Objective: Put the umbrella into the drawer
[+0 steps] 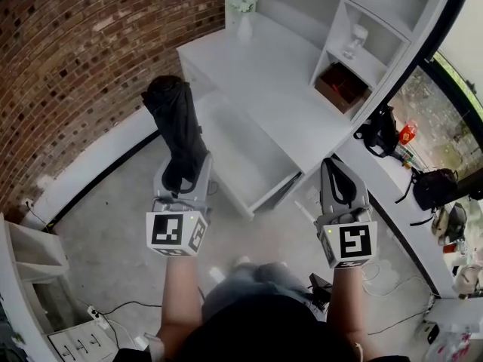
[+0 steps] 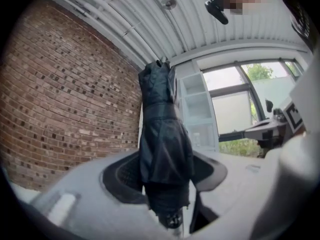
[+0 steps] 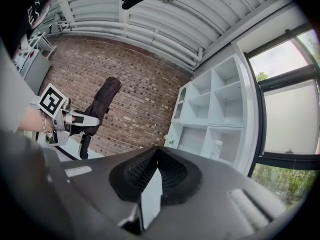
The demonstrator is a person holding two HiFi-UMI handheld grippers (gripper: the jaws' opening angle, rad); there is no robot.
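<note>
The black folded umbrella (image 1: 177, 123) stands nearly upright in my left gripper (image 1: 183, 173), which is shut on its lower part, close to the handle. In the left gripper view the umbrella (image 2: 162, 144) rises between the pads and hides the gap of the left gripper (image 2: 165, 176). The white drawer (image 1: 245, 157) stands pulled out of the white desk (image 1: 279, 81), just right of and beyond the umbrella. My right gripper (image 1: 339, 173) hangs in front of the desk's near corner, shut with nothing in it; in its own view the right gripper (image 3: 155, 169) shows its pads meeting. From there the umbrella (image 3: 100, 106) is at the left.
A brick wall (image 1: 90, 51) runs along the left. A white shelf unit (image 1: 355, 21) stands on the desk with a reddish box (image 1: 339, 85). A vase (image 1: 244, 17) sits at the desk's far end. Black bags (image 1: 381, 130) lie on the right ledge. Cables cross the floor.
</note>
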